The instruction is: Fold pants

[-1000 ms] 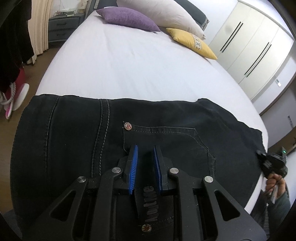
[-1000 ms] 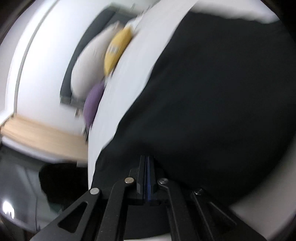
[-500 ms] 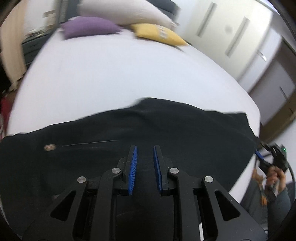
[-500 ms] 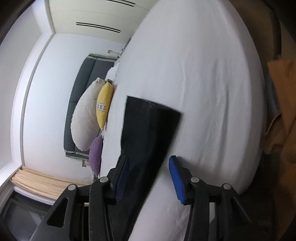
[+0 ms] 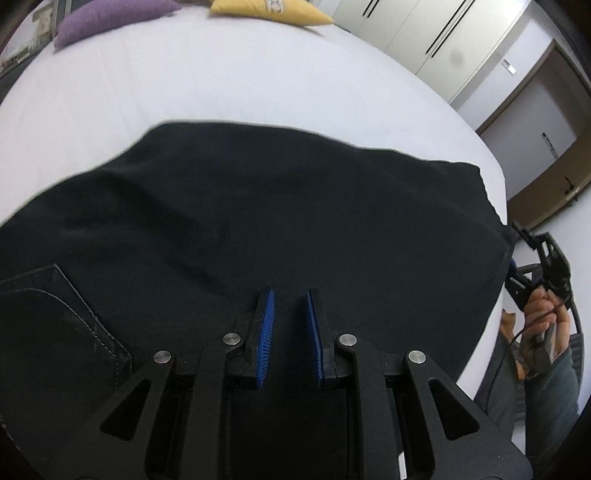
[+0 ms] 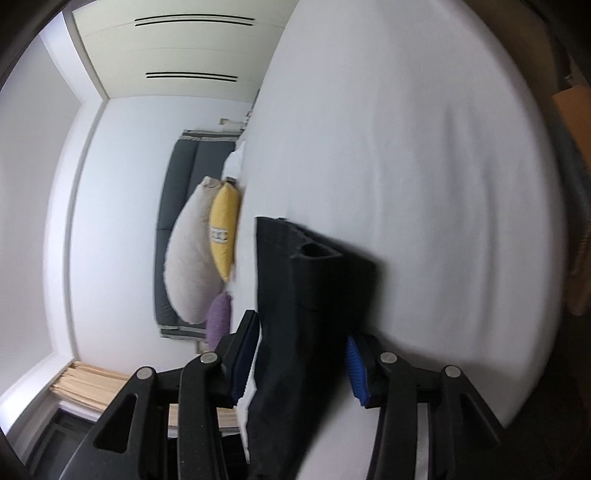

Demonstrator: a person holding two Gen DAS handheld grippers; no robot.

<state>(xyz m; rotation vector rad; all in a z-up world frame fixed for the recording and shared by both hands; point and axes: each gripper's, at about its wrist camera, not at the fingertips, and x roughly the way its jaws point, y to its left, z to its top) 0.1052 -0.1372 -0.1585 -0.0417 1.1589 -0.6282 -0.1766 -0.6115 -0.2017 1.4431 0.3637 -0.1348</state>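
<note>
Since a second ago the right gripper [image 6: 301,363] has let go: its jaws were pinched tight and now stand apart, with the leg end of the black denim pants [image 5: 258,229] lying loose between the blue pads [image 6: 356,373], which do not seem to press on it. The left gripper [image 5: 290,332] has slid along the cloth, away from the pocket rivet, and its jaws stay narrow with a small gap. I think nothing is caught in that gap, but the cloth is so dark there that I cannot be sure.

The pants lie flat across the near part of the white bed [image 5: 221,81], with the stitched back pocket [image 5: 62,306] at the left and the leg ends [image 6: 314,254] at the right edge, by the right gripper.

What could go wrong: the leg ends sit close to the edge of the bed, so a bump from the open jaws could push them off. One leg end gapes open like a tube, so a grab may catch only the top layer, and then the fold comes out crooked. The loose cloth could also bunch up if the left gripper drags over it.

Far up the bed lie a purple cushion [image 5: 110,16], a yellow cushion [image 5: 269,9] and a big white pillow [image 6: 188,254]. They are well apart from the pants. A white wardrobe [image 5: 424,33] stands behind. Nothing blocks the fold.
</note>
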